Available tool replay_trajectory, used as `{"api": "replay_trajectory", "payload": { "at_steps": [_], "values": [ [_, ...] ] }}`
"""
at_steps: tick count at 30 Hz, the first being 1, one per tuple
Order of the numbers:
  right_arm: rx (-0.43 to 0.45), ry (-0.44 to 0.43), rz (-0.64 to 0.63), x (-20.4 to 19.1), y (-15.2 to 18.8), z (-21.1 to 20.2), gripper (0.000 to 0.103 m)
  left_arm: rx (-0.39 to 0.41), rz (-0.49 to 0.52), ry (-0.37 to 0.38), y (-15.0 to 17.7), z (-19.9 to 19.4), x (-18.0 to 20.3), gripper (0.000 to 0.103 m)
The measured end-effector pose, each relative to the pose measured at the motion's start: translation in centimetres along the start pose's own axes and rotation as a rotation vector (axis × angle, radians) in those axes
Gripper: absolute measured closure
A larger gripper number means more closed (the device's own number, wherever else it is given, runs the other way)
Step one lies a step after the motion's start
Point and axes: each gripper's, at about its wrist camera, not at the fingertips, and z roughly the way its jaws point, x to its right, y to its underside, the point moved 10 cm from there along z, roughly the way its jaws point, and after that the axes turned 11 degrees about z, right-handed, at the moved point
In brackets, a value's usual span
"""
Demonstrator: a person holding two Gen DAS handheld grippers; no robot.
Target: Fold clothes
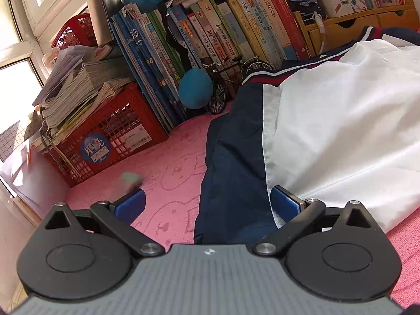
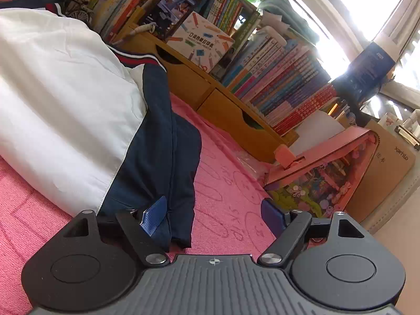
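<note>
One jacket (image 1: pixel 328 120), white body with navy sleeves and red-white striped trim, lies spread on one pink towel (image 1: pixel 173 168) covering the tabletop. Two tools: left tool (image 1: pixel 207 202), fingers apart, straddling the jacket's navy sleeve edge; right tool (image 2: pixel 214 215), fingers apart, at the jacket's other navy sleeve. Beyond the jacket: two red crates (image 1: pixel 115 136), one model bicycle (image 1: pixel 231 78), one row of books (image 1: pixel 210 34).

Bright daylight pours through the window (image 1: pixel 15 39) at upper left; packed books (image 1: pixel 236 26) line the back, a red crate (image 1: pixel 110 141) sits on the pink cloth (image 1: pixel 170 173), wooden drawers (image 2: pixel 223 105) centre frame.
</note>
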Motion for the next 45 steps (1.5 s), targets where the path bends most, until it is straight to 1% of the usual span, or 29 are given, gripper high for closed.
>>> {"api": "replay_trajectory", "payload": {
  "at_steps": [2,5,7,9,10,11,13,14,15,17,18,20,21,22,23,24,26,27,29,30,32,34,35,38,40,42,43,45],
  "values": [
    [-0.003,-0.005,0.007,0.1,0.0,0.1,0.023,-0.011,-0.062,0.054,0.5,0.4,-0.5,0.0],
    [-0.012,-0.018,0.031,0.3,0.1,0.2,0.021,-0.038,-0.187,0.163,1.5,1.4,-1.4,0.0],
    [-0.024,-0.039,0.063,0.7,0.1,0.4,0.02,-0.061,-0.285,0.244,2.4,2.1,-1.9,0.0],
    [-0.045,-0.069,0.113,1.2,0.2,0.7,0.018,-0.071,-0.366,0.3,3.0,2.4,-2.3,0.0],
    [-0.062,-0.089,0.152,1.7,0.4,1.0,0.014,-0.073,-0.371,0.303,3.1,2.4,-2.3,0.0],
    [-0.08,-0.11,0.193,2.1,0.5,1.3,0.012,-0.075,-0.354,0.293,3.0,2.4,-2.1,0.0],
    [-0.131,-0.165,0.296,3.1,1.1,2.2,0.001,-0.075,-0.348,0.285,3.0,2.3,-2.0,0.0],
    [-0.162,-0.198,0.355,3.6,1.5,2.7,0.0,-0.076,-0.356,0.289,3.1,2.3,-2.1,0.0],
    [-0.192,-0.231,0.415,4.1,1.8,3.2,0.0,-0.071,-0.359,0.277,3.0,2.1,-2.3,0.0],
    [-0.268,-0.316,0.568,4.9,2.9,4.6,0.0,-0.053,-0.36,0.233,2.6,1.3,-3.0,0.0],
    [-0.282,-0.332,0.632,5.4,3.2,4.8,0.0,-0.045,-0.36,0.21,2.4,0.9,-3.4,0.0],
    [-0.278,-0.269,0.666,6.4,2.8,4.1,0.0,-0.027,-0.361,0.166,2.0,0.1,-4.1,0.001],
    [-0.246,-0.216,0.665,6.9,2.3,3.5,0.001,0.001,-0.375,0.162,1.2,-0.5,-4.4,0.001],
    [-0.17,-0.177,0.648,7.2,1.0,2.4,0.001,0.042,-0.398,0.172,0.1,-1.4,-4.8,0.001],
    [-0.098,-0.187,0.633,7.0,-0.5,1.2,0.001,0.078,-0.409,0.196,-1.3,-2.0,-4.7,0.0],
    [-0.045,-0.221,0.63,6.5,-2.1,0.2,0.0,0.109,-0.413,0.23,-2.9,-2.4,-4.1,0.0],
    [0.005,-0.338,0.635,4.1,-5.4,-1.1,0.0,0.166,-0.404,0.292,-6.2,-3.2,-2.5,0.0],
    [0.013,-0.392,0.631,2.7,-6.7,-1.4,0.0,0.183,-0.375,0.314,-7.8,-3.2,-0.9,0.0],
    [0.004,-0.508,0.611,-1.7,-9.3,-1.3,0.0,0.172,-0.318,0.334,-9.7,-2.1,2.4,0.0],
    [-0.012,-0.543,0.594,-3.8,-10.1,-1.0,0.0,0.162,-0.291,0.342,-10.5,-1.5,4.0,0.0],
    [-0.064,-0.568,0.556,-7.8,-10.8,0.1,0.0,0.115,-0.268,0.346,-10.8,0.2,6.5,0.0],
    [-0.092,-0.515,0.519,-8.5,-9.9,1.1,0.0,0.063,-0.24,0.321,-10.0,2.0,7.9,0.0],
    [-0.104,-0.486,0.5,-8.7,-9.5,1.7,0.0,0.043,-0.248,0.323,-9.4,2.7,7.8,0.0],
    [-0.139,-0.398,0.444,-9.3,-8.0,3.2,0.0,-0.003,-0.339,0.37,-7.6,4.1,6.6,0.0],
    [-0.163,-0.339,0.407,-9.6,-7.1,4.1,0.0,-0.002,-0.373,0.392,-6.8,4.5,5.3,0.0],
    [-0.172,-0.294,0.455,-6.8,-5.9,5.6,0.0,0.017,-0.356,0.41,-6.3,4.4,4.4,0.0],
    [-0.179,-0.311,0.482,-6.0,-5.5,5.6,0.0,0.023,-0.344,0.391,-6.0,4.3,3.7,0.0],
    [-0.195,-0.36,0.537,-4.9,-5.0,5.5,0.0,0.036,-0.311,0.315,-5.4,3.9,2.0,0.0]
  ]
}}
